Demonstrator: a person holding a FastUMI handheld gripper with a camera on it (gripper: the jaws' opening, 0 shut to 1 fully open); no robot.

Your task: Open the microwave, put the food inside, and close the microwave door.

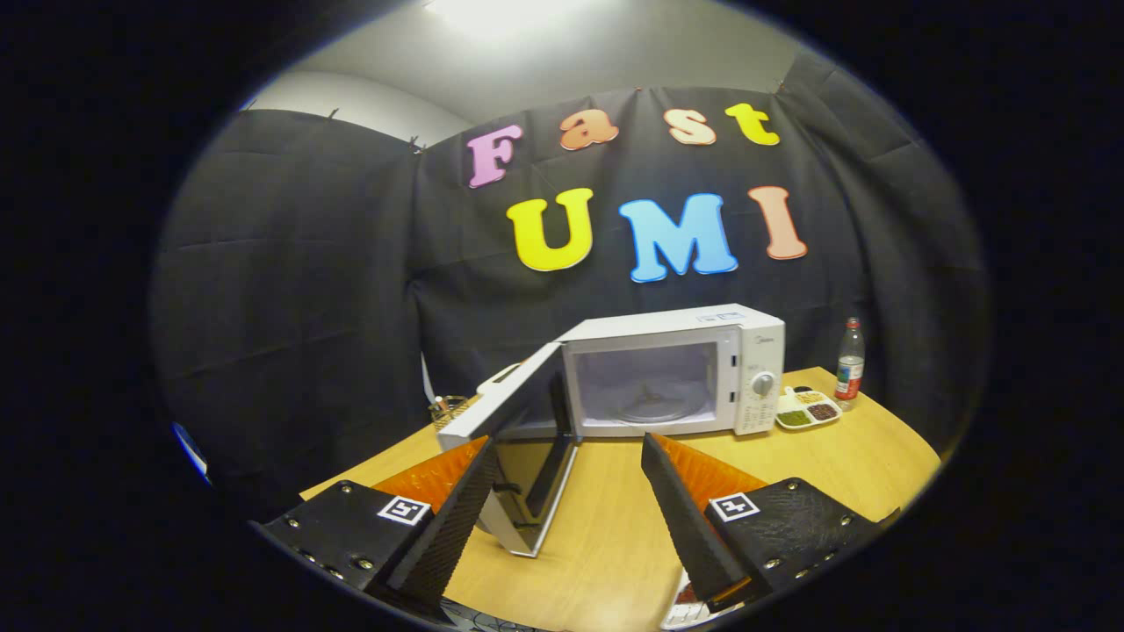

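A white microwave (694, 338) stands at the back of the wooden table (606, 544). Its door (502, 405) is swung wide open toward me on the left, and the cavity with its glass turntable (654, 405) looks bare. My gripper (569, 443) is open and holds nothing. It hovers above the table in front of the microwave, with the door's free edge between its fingers and a little beyond them. A white divided food tray (808, 410) with green and brown portions lies on the table just right of the microwave.
A plastic bottle (849, 362) stands behind the food tray near the table's right edge. A small glass container (448, 409) sits left of the door. The rim of a white dish (689, 607) peeks out under my right finger.
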